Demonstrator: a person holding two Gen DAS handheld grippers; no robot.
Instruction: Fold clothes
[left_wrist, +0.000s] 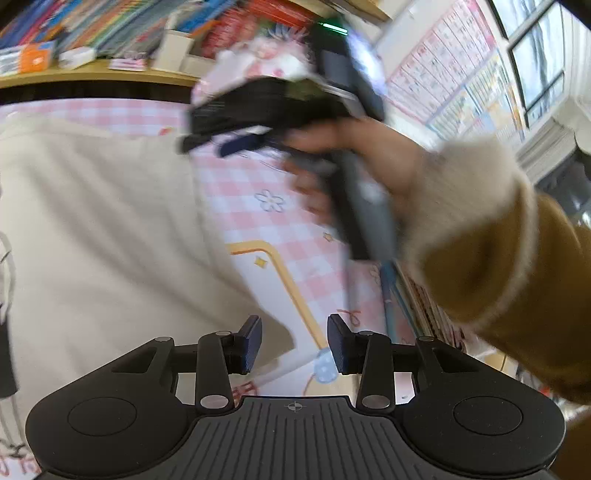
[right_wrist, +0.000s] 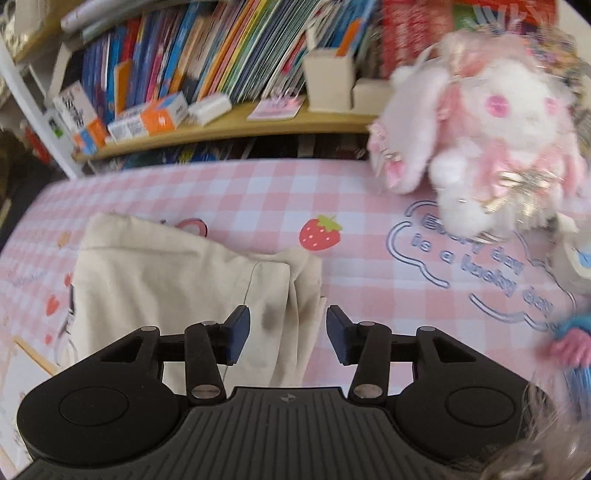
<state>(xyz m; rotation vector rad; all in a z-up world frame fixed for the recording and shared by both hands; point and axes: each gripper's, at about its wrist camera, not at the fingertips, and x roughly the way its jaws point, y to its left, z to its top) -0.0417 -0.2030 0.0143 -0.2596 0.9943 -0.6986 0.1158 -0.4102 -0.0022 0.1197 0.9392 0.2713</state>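
Both fingers of your left gripper (left_wrist: 294, 343) and right gripper (right_wrist: 289, 334) stand apart, gripping nothing, over the cream garment (right_wrist: 177, 280) spread lower left on the pink-checked worktop (right_wrist: 369, 295).

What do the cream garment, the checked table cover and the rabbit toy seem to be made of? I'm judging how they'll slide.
Cream garment: matte woven fabric, probably cotton; it lies in soft creases. Checked table cover: smooth with a slight sheen and printed pictures, perhaps a wipeable plastic sheet, though it could be cloth. Rabbit toy: fluffy plush pile with shiny ribbon trim.
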